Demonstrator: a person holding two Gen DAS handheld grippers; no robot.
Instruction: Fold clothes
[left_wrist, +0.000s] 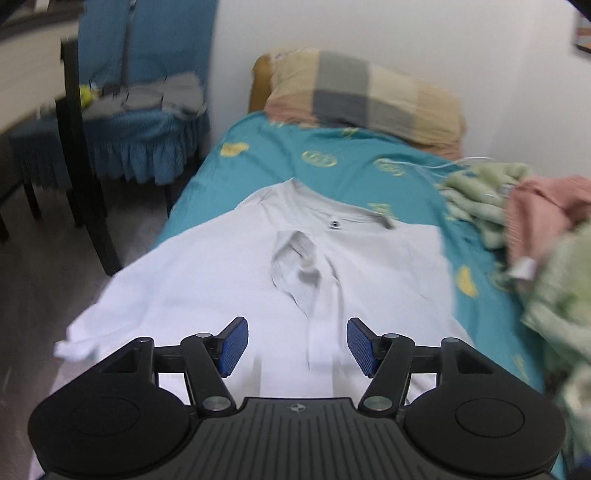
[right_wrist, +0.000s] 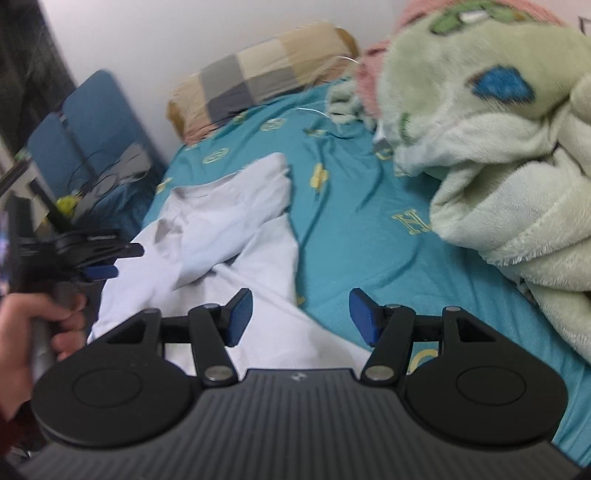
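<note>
A white T-shirt lies spread on the teal bed sheet, collar toward the pillow, with a grey rumpled fold at its middle. My left gripper is open and empty just above the shirt's near part. In the right wrist view the shirt has one sleeve folded over its body. My right gripper is open and empty over the shirt's right edge and the sheet. The left gripper shows there at the left, held in a hand.
A checked pillow lies at the head of the bed. A heap of green and pink blankets fills the bed's right side. A blue-covered chair with grey clothes stands left of the bed, beside a dark table leg.
</note>
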